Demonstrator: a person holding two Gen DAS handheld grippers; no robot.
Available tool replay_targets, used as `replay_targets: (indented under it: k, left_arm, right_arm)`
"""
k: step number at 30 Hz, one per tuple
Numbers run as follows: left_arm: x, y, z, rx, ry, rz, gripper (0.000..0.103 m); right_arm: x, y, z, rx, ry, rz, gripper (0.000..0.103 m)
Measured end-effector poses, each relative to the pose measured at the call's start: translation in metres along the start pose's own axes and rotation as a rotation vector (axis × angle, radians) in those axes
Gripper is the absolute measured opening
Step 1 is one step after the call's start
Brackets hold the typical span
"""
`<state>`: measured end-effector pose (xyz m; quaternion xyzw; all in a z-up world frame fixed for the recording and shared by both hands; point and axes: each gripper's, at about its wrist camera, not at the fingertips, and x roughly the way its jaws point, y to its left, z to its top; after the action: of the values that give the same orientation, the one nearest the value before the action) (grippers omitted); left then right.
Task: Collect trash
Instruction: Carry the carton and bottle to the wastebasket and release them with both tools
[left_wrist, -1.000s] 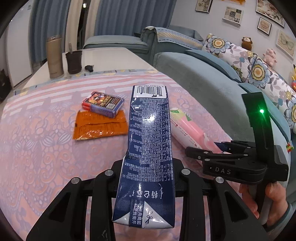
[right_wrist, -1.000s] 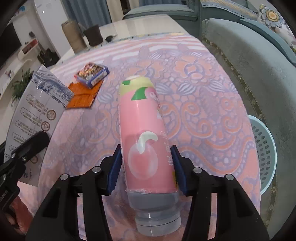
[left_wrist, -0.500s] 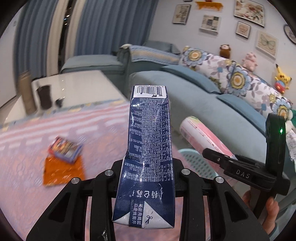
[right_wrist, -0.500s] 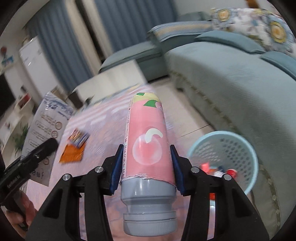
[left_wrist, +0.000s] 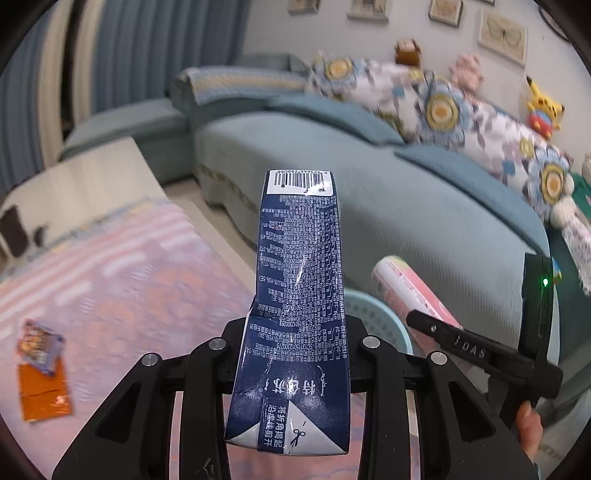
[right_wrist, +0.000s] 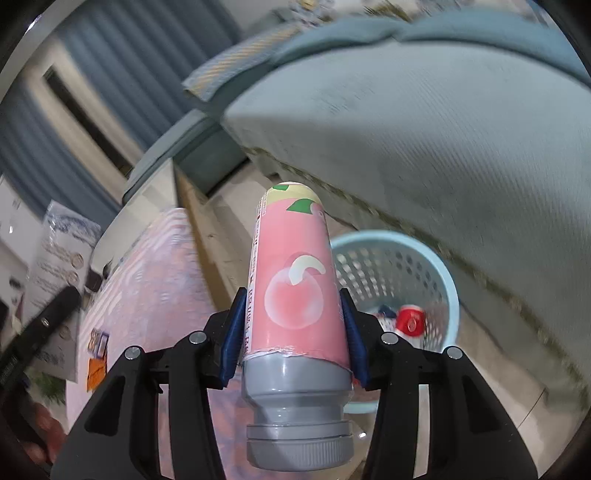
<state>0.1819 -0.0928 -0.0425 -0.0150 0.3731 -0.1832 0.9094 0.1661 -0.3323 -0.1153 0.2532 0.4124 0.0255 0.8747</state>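
My left gripper (left_wrist: 295, 334) is shut on a dark blue milk carton (left_wrist: 299, 295), which stands up between the fingers with its barcode end away from me. My right gripper (right_wrist: 293, 325) is shut on a pink peach-drink bottle (right_wrist: 291, 273) with a grey cap end toward the camera. The bottle hangs just left of a light blue perforated basket (right_wrist: 439, 266) on the floor, which holds a red-capped item (right_wrist: 410, 321). In the left wrist view the right gripper (left_wrist: 436, 328) and the bottle (left_wrist: 410, 288) are above the basket's rim (left_wrist: 373, 314).
A teal sofa (left_wrist: 424, 206) with flowered cushions runs behind the basket. The table with its pink patterned cloth (left_wrist: 122, 295) lies to the left, with an orange wrapper (left_wrist: 42, 391) and a small colourful packet (left_wrist: 38, 345) on it. A person's hand (left_wrist: 528, 428) grips the right tool.
Both grippers have swung right, away from the table and toward the sofa, each keeping its load. The blue basket has come into view beneath the bottle, and the right gripper has rolled.
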Motion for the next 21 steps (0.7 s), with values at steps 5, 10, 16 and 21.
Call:
replay_targets:
  k: [5, 10, 16, 21]
  left_arm:
    - [0.037, -0.005, -0.008, -0.003, 0.084, -0.041, 0.036]
    - [0.044, -0.011, -0.011, 0.015, 0.089, -0.053, 0.054]
    - [0.039, -0.011, -0.015, 0.020, 0.082, -0.054, 0.055]
    - [0.030, -0.002, -0.017, 0.003, 0.068, -0.052, 0.055]
  right_arm:
    - [0.019, -0.033, -0.004, 0.084, 0.046, -0.053, 0.045]
    - [0.027, -0.045, -0.004, 0.114, 0.056, -0.056, 0.046]
    - [0.018, -0.041, -0.003, 0.085, 0.045, -0.056, 0.046]
    - [0.016, -0.029, -0.005, 0.045, 0.045, -0.045, 0.046]
